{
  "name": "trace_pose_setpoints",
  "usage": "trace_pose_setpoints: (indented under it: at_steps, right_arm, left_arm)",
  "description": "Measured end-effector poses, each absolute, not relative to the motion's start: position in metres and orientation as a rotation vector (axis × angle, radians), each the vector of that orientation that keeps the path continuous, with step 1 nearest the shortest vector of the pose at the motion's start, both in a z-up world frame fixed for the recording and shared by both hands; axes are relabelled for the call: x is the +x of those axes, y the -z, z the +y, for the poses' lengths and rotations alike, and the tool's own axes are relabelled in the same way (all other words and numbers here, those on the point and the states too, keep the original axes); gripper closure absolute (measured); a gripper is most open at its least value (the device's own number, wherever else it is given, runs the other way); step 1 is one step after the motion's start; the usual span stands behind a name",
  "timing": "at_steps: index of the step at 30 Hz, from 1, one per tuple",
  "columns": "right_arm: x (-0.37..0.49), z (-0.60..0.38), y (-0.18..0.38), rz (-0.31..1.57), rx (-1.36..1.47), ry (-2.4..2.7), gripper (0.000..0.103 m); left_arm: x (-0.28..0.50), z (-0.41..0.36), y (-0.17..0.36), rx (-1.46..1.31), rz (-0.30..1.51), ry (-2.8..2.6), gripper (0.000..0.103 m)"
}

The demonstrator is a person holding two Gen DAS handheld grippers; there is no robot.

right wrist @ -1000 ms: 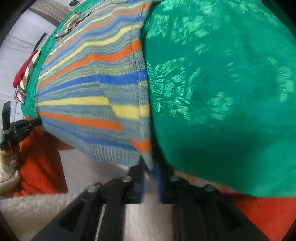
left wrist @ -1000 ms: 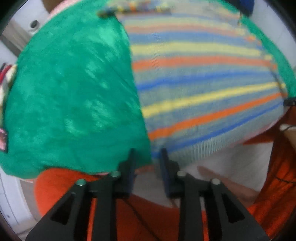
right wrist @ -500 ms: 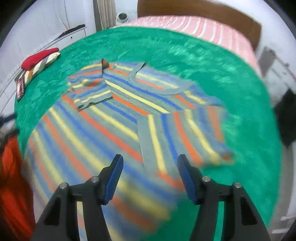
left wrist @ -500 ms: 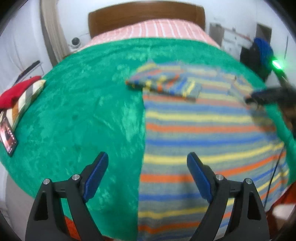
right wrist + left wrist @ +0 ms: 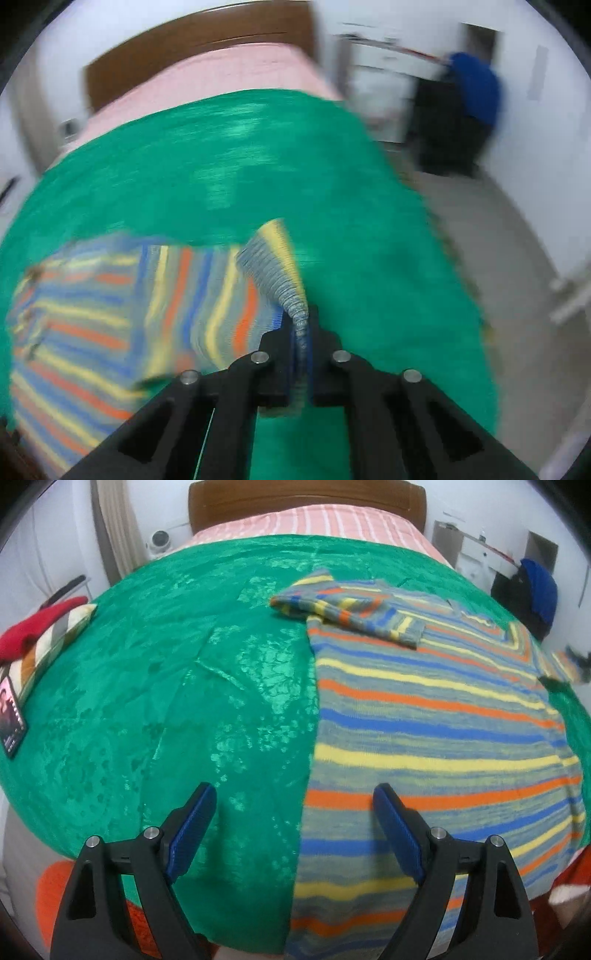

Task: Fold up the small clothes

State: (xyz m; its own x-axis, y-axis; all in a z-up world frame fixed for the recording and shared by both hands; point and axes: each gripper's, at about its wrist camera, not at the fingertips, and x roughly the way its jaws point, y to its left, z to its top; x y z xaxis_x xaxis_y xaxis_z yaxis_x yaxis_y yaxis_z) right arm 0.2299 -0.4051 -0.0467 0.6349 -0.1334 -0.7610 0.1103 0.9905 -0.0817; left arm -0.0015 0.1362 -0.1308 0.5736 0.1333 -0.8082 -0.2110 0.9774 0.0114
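A striped knit sweater (image 5: 424,716) in grey, blue, yellow and orange lies flat on the green bedspread (image 5: 184,701), its left sleeve folded across the chest. My left gripper (image 5: 295,812) is open and empty above the sweater's lower left edge. In the right wrist view my right gripper (image 5: 301,332) is shut on the ribbed cuff of the right sleeve (image 5: 280,280) and holds it lifted off the bedspread (image 5: 332,177). That view is blurred by motion.
A red cloth on a striped cushion (image 5: 40,627) and a dark booklet (image 5: 11,716) lie at the bed's left edge. A wooden headboard (image 5: 303,498) stands at the far end. A dark chair with a blue item (image 5: 469,92) stands right of the bed.
Both grippers left the sweater's hem and opened. The left one stayed open over the lower edge. The right one moved to the right sleeve and shut on its cuff.
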Motion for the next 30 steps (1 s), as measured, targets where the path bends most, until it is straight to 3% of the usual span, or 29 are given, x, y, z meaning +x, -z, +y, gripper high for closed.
trace_pose_setpoints:
  at_steps: [11,16,17,18,20,25,30]
  right_arm:
    - [0.222,-0.458,0.119,1.002,0.006,0.306,0.099]
    - [0.226,-0.467,0.123,1.017,0.066,0.255,0.099]
    - [0.224,-0.473,0.12,1.012,0.094,0.243,0.097]
    - [0.222,-0.479,0.116,1.003,0.126,0.233,0.083]
    - [0.212,-0.495,0.101,0.962,0.182,0.262,0.065]
    - [0.192,-0.481,0.076,0.892,0.297,0.039,0.066]
    - [0.192,-0.462,0.119,1.02,0.301,-0.028,0.067]
  left_arm:
    - [-0.002,0.128,0.141,-0.036,0.956,-0.218,0.015]
    - [-0.002,0.128,0.141,-0.04,0.96,-0.216,0.015]
    - [-0.002,0.127,0.141,-0.039,0.962,-0.215,0.014]
    - [-0.002,0.127,0.141,-0.036,0.965,-0.215,0.011]
    - [-0.002,0.124,0.142,-0.024,0.966,-0.216,0.004]
    - [0.006,0.105,0.156,0.07,1.017,-0.192,0.001]
    - [0.012,0.105,0.156,0.06,1.111,-0.156,0.002]
